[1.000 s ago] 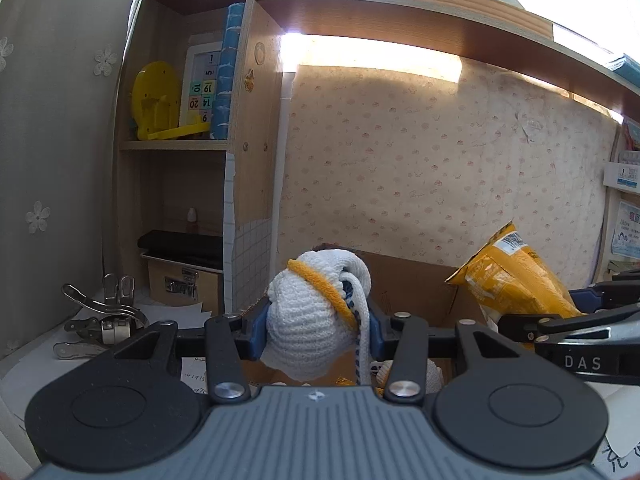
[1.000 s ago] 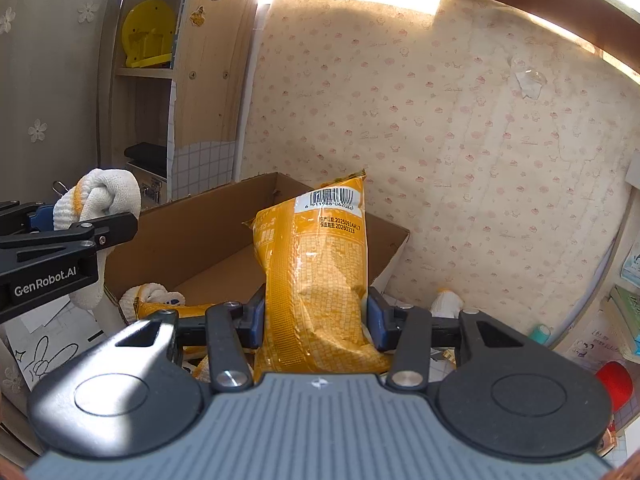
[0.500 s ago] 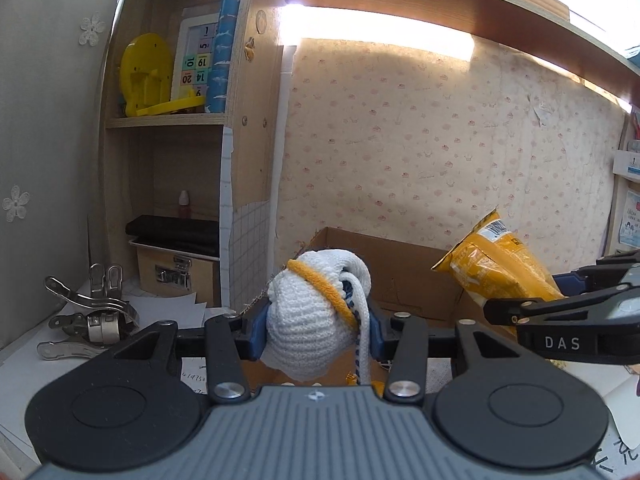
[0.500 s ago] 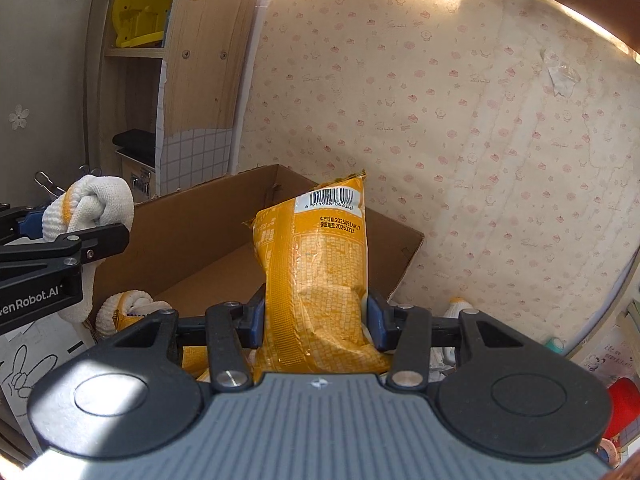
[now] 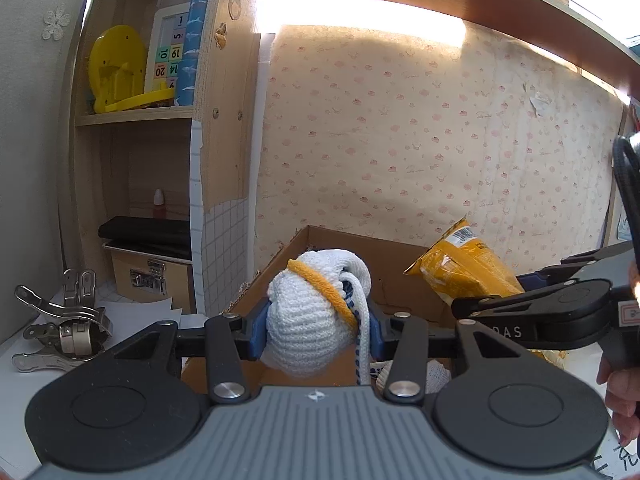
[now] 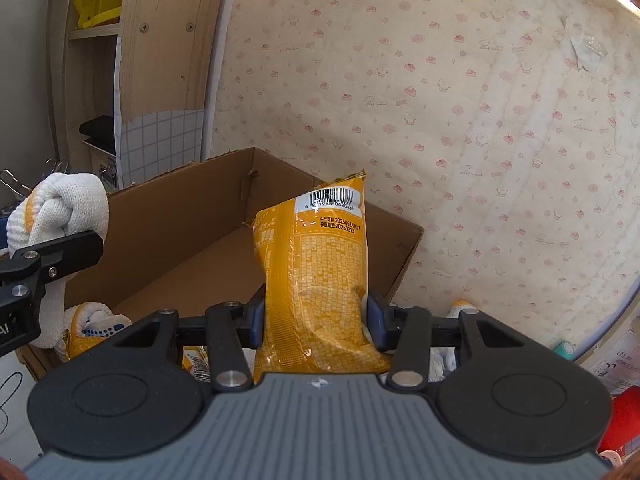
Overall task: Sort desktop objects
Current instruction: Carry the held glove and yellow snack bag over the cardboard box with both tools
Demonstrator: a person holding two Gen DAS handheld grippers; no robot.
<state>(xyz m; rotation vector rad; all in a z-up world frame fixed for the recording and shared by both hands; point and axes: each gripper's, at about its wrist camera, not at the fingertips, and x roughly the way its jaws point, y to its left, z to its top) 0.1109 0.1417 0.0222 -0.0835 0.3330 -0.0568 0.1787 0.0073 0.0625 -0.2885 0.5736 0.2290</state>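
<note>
- Two grippers, both loaded: left gripper [image 5: 318, 326] pinches a balled white glove [image 5: 310, 314] between its blue pads; right gripper [image 6: 316, 322] clamps an upright yellow snack bag [image 6: 320, 280].
- One cardboard box [image 6: 168, 232] lies open just ahead of both.
- Right wrist view alone shows a second glove [image 6: 94, 322] inside the box, below the left gripper.
- Left wrist view alone shows two metal clips [image 5: 60, 320] to its left and a person's hand [image 5: 622, 392] at far right.

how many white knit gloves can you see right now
2: one white knit glove clamped in the left tool, another glove lying in the cardboard box. More may be hidden behind the tools.
</note>
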